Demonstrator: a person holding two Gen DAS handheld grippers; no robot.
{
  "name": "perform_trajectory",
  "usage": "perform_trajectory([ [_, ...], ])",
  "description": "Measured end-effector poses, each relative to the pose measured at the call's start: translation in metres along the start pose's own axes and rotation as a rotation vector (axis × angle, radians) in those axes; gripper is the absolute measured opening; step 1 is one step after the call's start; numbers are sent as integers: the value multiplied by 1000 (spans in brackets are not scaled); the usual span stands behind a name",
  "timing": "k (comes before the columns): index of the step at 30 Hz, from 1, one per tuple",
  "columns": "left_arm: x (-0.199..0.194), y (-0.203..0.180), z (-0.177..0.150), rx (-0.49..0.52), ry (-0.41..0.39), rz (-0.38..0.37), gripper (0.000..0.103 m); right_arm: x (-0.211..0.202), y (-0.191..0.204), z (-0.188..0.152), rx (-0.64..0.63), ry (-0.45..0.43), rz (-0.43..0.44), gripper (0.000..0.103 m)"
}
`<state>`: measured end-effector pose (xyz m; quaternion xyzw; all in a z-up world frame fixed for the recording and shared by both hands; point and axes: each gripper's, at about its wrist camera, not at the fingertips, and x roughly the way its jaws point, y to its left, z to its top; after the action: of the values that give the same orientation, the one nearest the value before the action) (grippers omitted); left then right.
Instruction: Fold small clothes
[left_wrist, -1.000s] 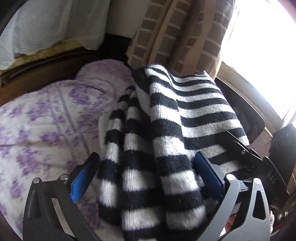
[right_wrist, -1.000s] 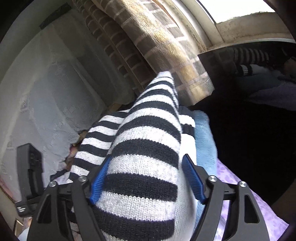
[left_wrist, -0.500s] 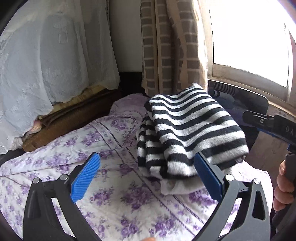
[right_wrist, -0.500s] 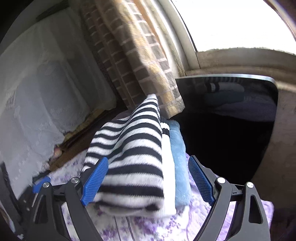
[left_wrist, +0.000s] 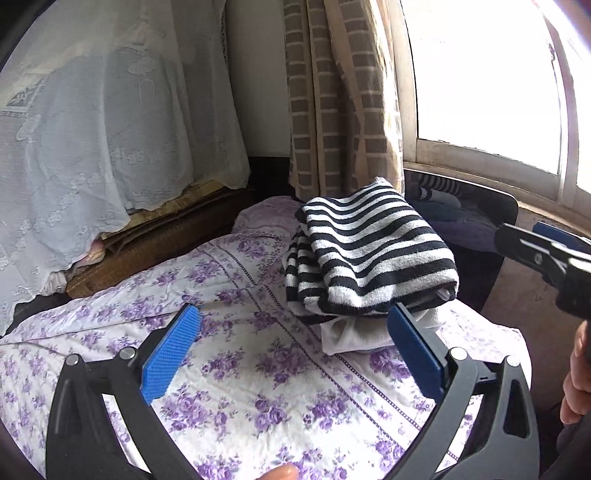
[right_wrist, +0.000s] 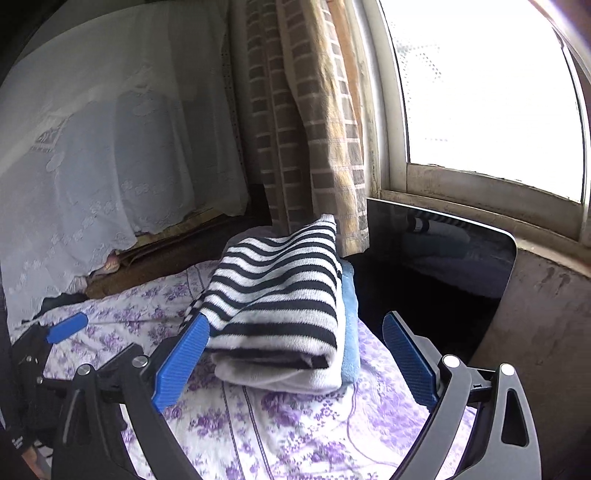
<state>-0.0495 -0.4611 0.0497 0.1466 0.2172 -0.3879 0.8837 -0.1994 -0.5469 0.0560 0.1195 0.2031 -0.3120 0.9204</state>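
Beyond both open hand-held grippers (left_wrist: 291, 349) lies the folded striped sweater (left_wrist: 373, 254).

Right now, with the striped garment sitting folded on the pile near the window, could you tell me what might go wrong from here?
1. The striped garment tops a stack at the corner of the floral bedsheet, beside a dark gap; a nudge could tip it off.
2. The right gripper, its jaws opening with nothing between them, has one pad close by the garment's folded edge and could snag the knit and undo the fold.
3. The blue cloth beneath sticks out sideways, so the pile may lean.
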Motion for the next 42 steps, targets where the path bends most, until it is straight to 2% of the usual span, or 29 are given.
perform_trajectory([
  [5, -9, -2, -1, 5, -1, 8, 99, -6, 8, -3, -36, 5, -3, 96],
  [14, -14, -7, 0, 15, 3, 5, 99, -8, 1, -5, -20, 17, 7, 96],
  [20, -11, -11, -3, 9, 40, 5, 99, -9, -3, -11, -11, 35, 0, 96],
  [21, -11, -12, -3, 9, 46, 10, 99, -11, -3, -12, -4, 35, -6, 100],
  [25, -18, -12, -7, -5, 59, 9, 99, -27, 0, -15, 11, 14, 10, 99],
  [27, -25, -11, -7, -7, 72, 22, 99, -39, 4, -16, 15, 6, -21, 99],
  [30, -41, -10, -8, -15, 78, 37, 99, -61, 11, -21, 67, 6, -81, 99],
  [32, -51, -10, -12, 0, 79, 57, 99, -76, 11, -32, 150, -29, -56, 100],
  [34, -62, -12, -16, 22, 81, 113, 99, -85, 17, -43, 213, -20, -55, 100],
  [36, -75, -13, -24, 47, 53, 146, 99, -94, 38, -48, 147, -14, -93, 100],
  [38, -90, -11, -32, 60, 16, 132, 99, -101, 56, -52, 67, -11, -112, 100],
  [42, -106, 2, -39, 21, 4, 96, 99, -110, 76, -60, 74, -24, -76, 100],
])
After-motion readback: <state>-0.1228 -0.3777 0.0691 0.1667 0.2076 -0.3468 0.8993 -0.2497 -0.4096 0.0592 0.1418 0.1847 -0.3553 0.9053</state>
